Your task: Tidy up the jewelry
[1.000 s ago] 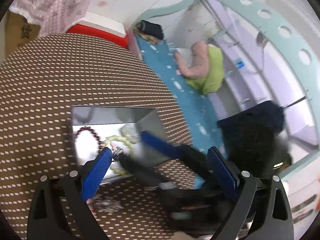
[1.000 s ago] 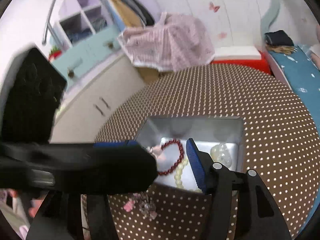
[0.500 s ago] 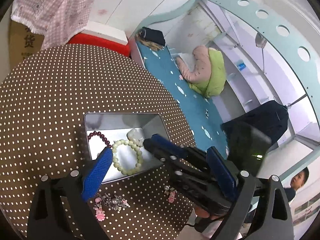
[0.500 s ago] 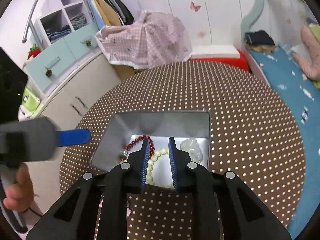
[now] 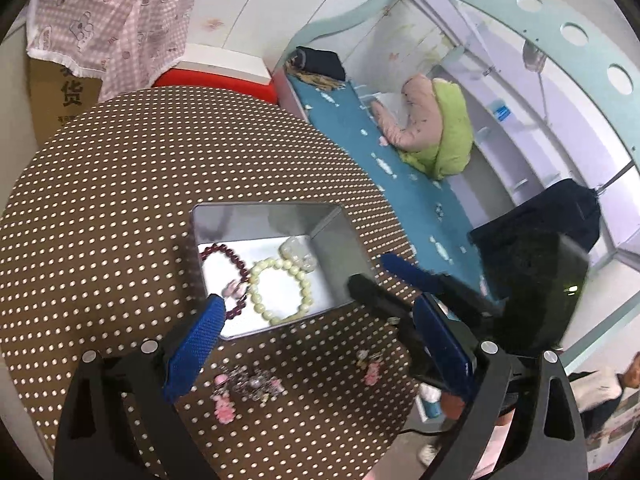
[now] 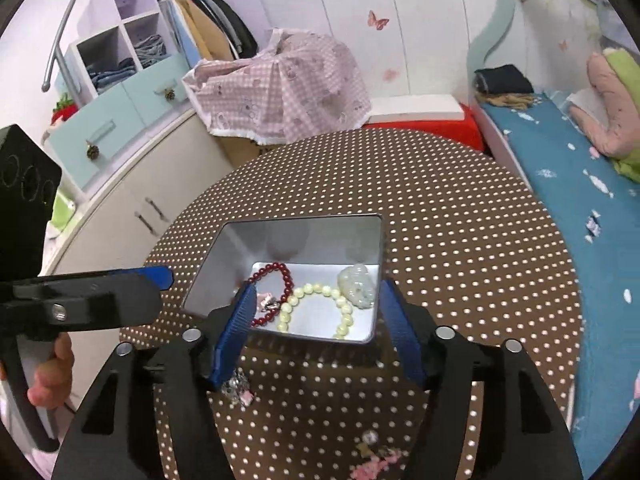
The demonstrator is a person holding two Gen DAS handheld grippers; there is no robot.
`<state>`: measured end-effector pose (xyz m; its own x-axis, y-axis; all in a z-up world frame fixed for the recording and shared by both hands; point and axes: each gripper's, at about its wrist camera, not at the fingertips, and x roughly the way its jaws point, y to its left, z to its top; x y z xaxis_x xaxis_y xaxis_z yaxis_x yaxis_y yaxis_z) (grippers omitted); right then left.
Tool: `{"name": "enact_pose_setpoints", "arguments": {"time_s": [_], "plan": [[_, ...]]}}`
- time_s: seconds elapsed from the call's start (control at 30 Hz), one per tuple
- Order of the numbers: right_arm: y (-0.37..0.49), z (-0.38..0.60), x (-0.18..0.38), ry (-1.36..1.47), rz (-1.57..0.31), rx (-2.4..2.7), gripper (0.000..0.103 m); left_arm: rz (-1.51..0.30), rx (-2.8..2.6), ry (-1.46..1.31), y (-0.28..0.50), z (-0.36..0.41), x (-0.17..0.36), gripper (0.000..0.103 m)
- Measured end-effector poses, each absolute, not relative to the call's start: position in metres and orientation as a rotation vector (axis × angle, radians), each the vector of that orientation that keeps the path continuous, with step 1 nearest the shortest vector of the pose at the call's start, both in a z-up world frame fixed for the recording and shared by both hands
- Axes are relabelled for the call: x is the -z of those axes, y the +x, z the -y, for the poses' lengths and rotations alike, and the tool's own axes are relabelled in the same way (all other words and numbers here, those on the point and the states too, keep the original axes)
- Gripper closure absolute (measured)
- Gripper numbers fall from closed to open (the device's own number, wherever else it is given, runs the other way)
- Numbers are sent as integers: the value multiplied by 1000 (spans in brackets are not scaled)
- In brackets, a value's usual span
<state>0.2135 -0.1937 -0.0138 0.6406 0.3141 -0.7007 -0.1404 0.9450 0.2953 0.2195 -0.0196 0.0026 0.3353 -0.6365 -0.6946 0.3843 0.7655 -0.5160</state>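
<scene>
Round table under a brown cloth with white dots (image 6: 460,264). Near its middle, an open rectangular silver metal tin (image 6: 280,248), also clear in the left wrist view (image 5: 332,248).

Inside the tin, on its floor: a dark red beaded bracelet (image 6: 286,280) toward the left side, a cream pearl-like beaded bracelet (image 6: 316,310) just beside it and apparently touching, and a pale green carved jade-like pendant (image 6: 356,284) at the right rear, against the cream beads. A small pink and silver charm piece (image 6: 266,302) lying on the red beads near the front left.

Outside the tin, on the cloth close to the front wall: a tangled cluster of pink and silver charms (image 5: 244,388) to the left, and a smaller pink charm piece (image 5: 370,364) to the right, well apart from each other. In the right wrist view the same two, blurred, at (image 6: 238,390) and (image 6: 374,460).

Left gripper (image 5: 316,320) spread wide, blue-padded fingers holding nothing, raised over the front left part of the tin. Right gripper (image 6: 318,304) likewise spread, nothing between the pads, aimed at the front edge of the tin with the two bracelets showing in the gap.

Behind the table: a pink checked cloth over a cardboard box (image 6: 280,84), a red chest with a white lid (image 6: 420,118), a bed with a teal sheet (image 6: 560,168).
</scene>
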Motion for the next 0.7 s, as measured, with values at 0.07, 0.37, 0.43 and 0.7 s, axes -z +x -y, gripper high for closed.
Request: {"name": "enact_pose_setpoints", "arguments": {"time_s": [0.07, 0.37, 0.43, 0.7], "plan": [[208, 196, 11, 203, -831, -237, 35, -1032, 658, -260, 215, 18, -1, 11], [191, 189, 5, 141, -834, -214, 31, -992, 559, -128, 188, 8, 0, 11], [186, 185, 6, 126, -837, -221, 30, -986, 520, -80, 181, 8, 2, 11], [179, 164, 27, 74, -900, -245, 30, -1022, 488, -46, 177, -4, 30, 11]]}}
